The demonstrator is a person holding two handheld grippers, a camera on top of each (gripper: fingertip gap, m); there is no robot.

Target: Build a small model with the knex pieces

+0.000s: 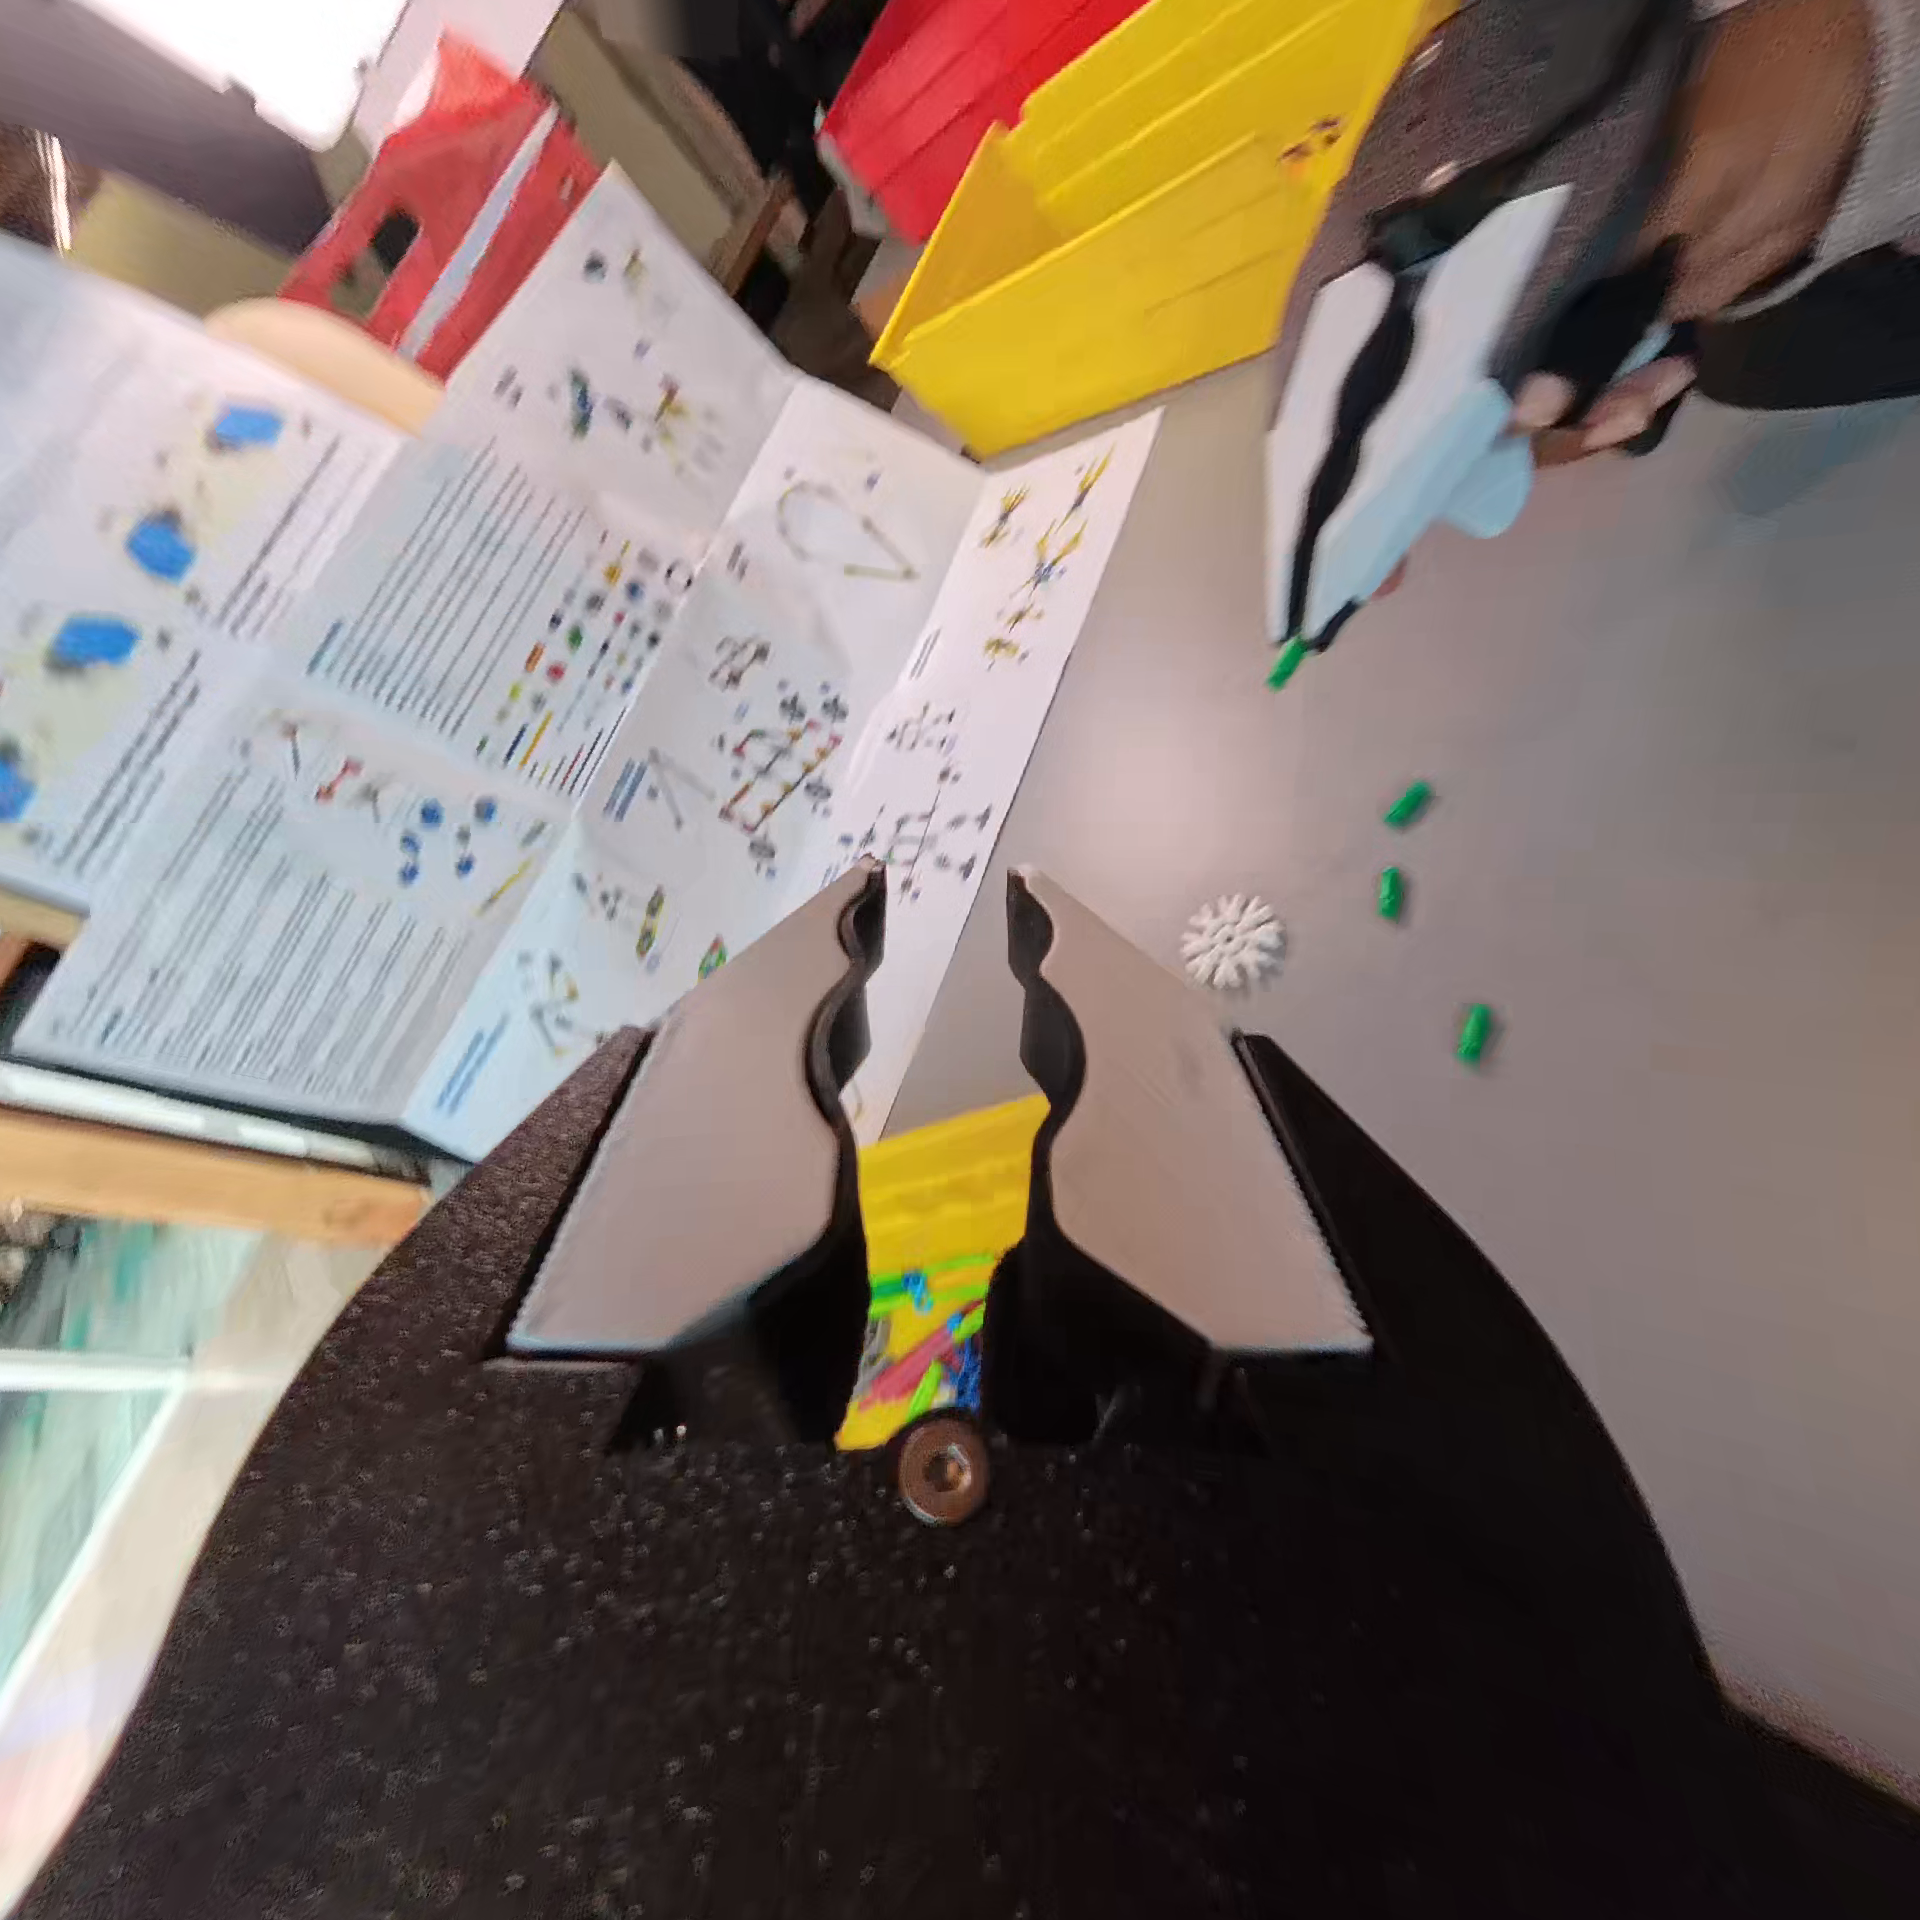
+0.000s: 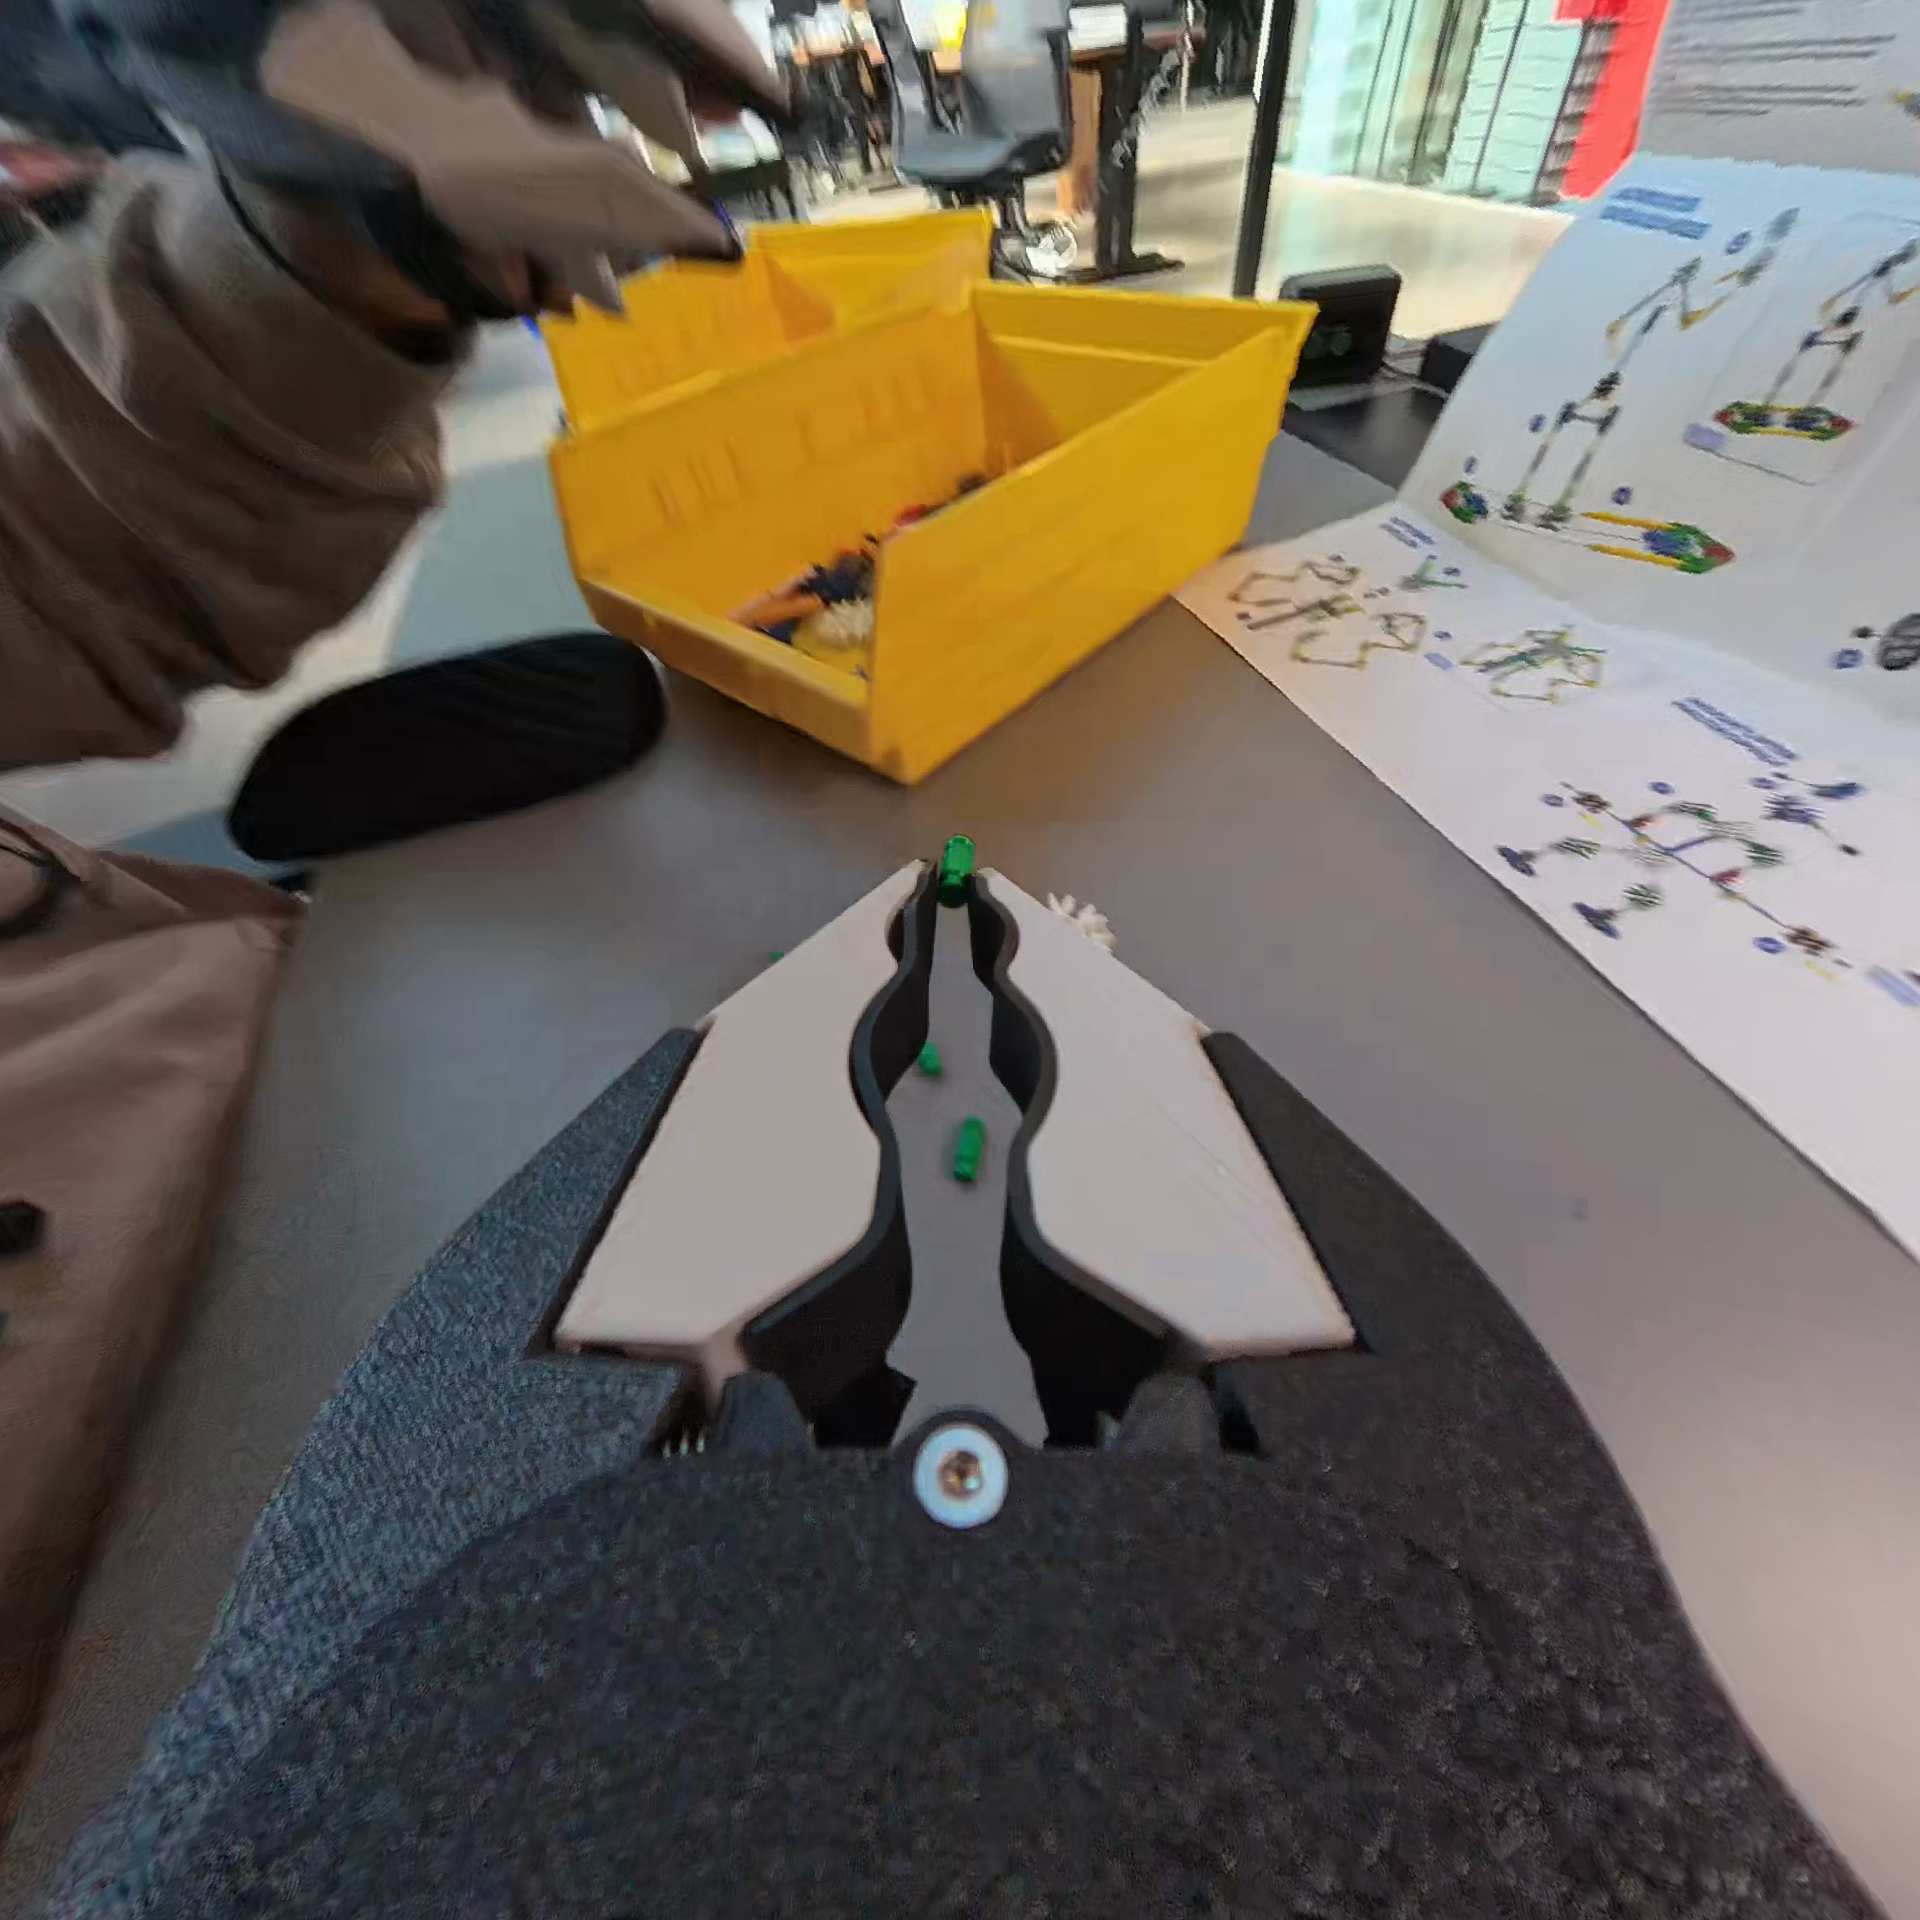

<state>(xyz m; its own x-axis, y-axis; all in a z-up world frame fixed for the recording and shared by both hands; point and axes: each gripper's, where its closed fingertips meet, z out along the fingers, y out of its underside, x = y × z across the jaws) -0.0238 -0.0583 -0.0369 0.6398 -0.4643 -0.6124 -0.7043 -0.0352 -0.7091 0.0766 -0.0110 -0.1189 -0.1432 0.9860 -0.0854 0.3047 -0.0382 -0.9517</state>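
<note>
left gripper [image 1: 945, 883] is in the air, tilted, fingers apart with a moderate gap and nothing between them; through the gap i see the edge of the white instruction sheet [image 1: 582, 644] and, lower down, a yellow bin [image 1: 956, 1153] with mixed coloured rods and connectors inside. right gripper [image 2: 948, 878] is low over the grey table [image 2: 1299, 1039], fingers drawn narrow and pinching a small green rod [image 2: 956, 860] at the very tips, rod standing roughly upright and poking above them. in the left wrist view the same gripper appears at 1 o'clock, held by a gloved hand [image 1: 1621, 364], with the green rod at its tip close to the table surface. loose green rods on the table: in the right wrist view two show between the fingers below the tips [image 2: 966, 1148] and [image 2: 930, 1060], and a speck of another at 10 o'clock of the left finger. in the left wrist view three lie apart from each other at 3 o'clock of the left gripper's tips, nearest one [image 1: 1390, 894]. white snowflake-shaped connector [image 1: 1233, 941] lies flat on the table just beside the right finger of the left gripper, at 3 o'clock; in the right wrist view it is partly hidden behind the right finger. divided yellow bin [image 2: 1039, 582] at 12 o'clock of the right gripper, well apart, holding mixed parts. red bin [image 1: 956, 94] behind the yellow ones in the left view. views blurred.
</note>
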